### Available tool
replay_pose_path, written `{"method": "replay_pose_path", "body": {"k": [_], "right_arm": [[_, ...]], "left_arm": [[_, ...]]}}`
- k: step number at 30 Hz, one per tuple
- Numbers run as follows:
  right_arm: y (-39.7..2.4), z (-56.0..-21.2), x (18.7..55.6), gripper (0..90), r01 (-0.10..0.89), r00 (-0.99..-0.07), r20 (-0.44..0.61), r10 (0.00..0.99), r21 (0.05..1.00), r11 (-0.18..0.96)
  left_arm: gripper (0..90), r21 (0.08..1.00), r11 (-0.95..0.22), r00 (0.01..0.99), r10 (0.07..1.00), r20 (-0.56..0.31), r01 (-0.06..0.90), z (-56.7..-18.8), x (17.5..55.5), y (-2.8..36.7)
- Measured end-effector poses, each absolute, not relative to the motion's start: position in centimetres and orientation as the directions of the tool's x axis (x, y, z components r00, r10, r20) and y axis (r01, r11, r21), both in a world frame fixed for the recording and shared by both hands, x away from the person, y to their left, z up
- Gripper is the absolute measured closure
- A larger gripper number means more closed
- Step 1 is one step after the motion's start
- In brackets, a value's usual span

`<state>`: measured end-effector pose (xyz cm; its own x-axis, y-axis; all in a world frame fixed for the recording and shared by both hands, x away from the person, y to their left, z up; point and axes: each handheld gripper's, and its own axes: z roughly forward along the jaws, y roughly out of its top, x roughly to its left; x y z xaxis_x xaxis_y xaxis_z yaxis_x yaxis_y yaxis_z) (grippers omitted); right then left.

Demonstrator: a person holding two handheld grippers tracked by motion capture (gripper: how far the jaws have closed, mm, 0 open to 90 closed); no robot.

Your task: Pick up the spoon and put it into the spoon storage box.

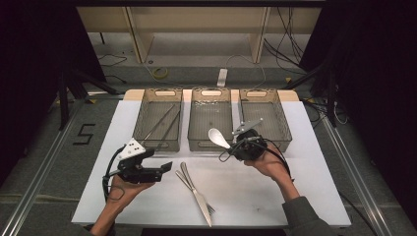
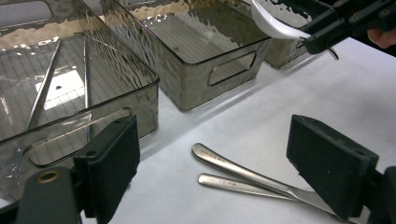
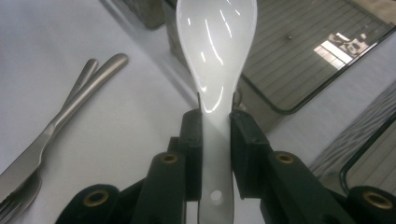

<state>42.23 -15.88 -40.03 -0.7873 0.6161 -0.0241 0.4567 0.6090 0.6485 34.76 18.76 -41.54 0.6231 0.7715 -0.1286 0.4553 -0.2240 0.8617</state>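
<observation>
Chopsticks (image 1: 162, 123) already lie in the left bin (image 1: 140, 115), while the knife (image 1: 194, 189) and fork (image 1: 199, 194) wait on the table (image 1: 305, 196). My right gripper (image 3: 215, 126) clamps the white spoon (image 3: 217, 51) by its handle, bowl sticking out over the middle bin (image 1: 196, 118)'s near edge. My left gripper (image 2: 224, 168) gapes wide and empty above the cutlery handles.

L gripper (image 1: 167, 166) sits low over the table w/ jaws wide apart, nothing btwn them, palm under its body. R gripper (image 1: 230, 145) is held higher, pointing left, jaws clamped on a spoon (image 1: 218, 137) handle.
</observation>
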Motion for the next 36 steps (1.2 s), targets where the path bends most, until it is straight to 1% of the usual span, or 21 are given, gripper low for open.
{"method": "replay_pose_path", "body": {"k": [23,36], "right_arm": [[-15.0,-37.2,46.8,76.4,0.475,-0.719,-0.050,0.693,0.693,0.543],[-14.1,-37.4,49.0,76.4,0.513,-0.692,-0.037,0.721,0.678,0.526]], "left_arm": [[16.8,0.863,-0.220,0.622,0.772,-0.131,0.455,-41.5,34.8,18.8],[16.9,0.865,-0.215,0.620,0.773,-0.132,0.453,-41.5,34.8,18.8]]}}
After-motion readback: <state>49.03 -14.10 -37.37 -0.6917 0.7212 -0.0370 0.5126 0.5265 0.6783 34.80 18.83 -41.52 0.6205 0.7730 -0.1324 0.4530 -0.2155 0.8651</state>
